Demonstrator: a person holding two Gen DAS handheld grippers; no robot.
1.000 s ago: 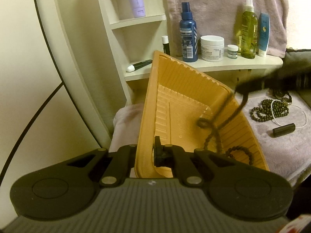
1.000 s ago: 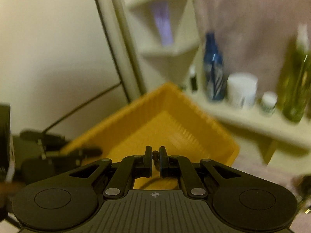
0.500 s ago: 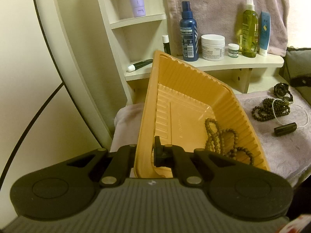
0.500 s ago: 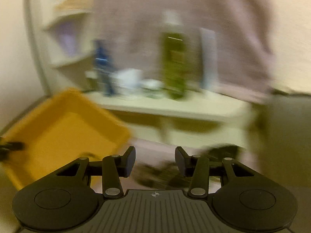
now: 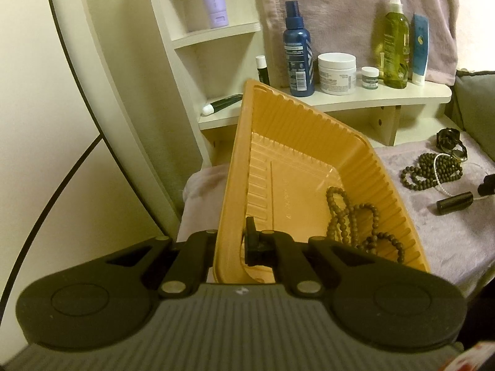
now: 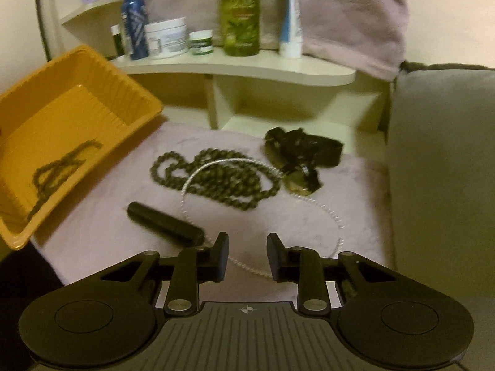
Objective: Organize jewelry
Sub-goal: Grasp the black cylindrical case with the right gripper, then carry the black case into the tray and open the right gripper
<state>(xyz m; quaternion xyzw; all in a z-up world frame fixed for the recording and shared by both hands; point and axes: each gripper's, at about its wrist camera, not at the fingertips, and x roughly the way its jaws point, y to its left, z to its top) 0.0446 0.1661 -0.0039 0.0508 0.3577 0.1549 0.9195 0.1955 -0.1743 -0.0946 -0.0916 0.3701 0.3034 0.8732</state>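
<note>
Jaws of left gripper point(image 5: 230, 244) clamped on tilted tray point(image 5: 297, 142) wall, brown beads point(image 5: 352, 219) inside, right gripper point(image 6: 247, 256) jaws apart, just been narrowing, holding nothing, over pearl strand point(image 6: 334, 216), dark beads point(image 6: 216, 179), black tube point(image 6: 164, 222) on towel point(image 6: 355, 185)

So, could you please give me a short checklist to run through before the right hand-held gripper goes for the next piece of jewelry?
1. Left hand-held gripper clamped on the wall of the yellow tray: ok.
2. One bead necklace lies inside the tray: ok.
3. Right hand-held gripper empty, jaws apart after just narrowing: ok.
4. Pearl strand lies just ahead of the right hand-held gripper: ok.
5. Strand free of the dark bead necklace: not ok, they overlap.
6. Black tube clear of the closing jaws: cannot tell.
</note>
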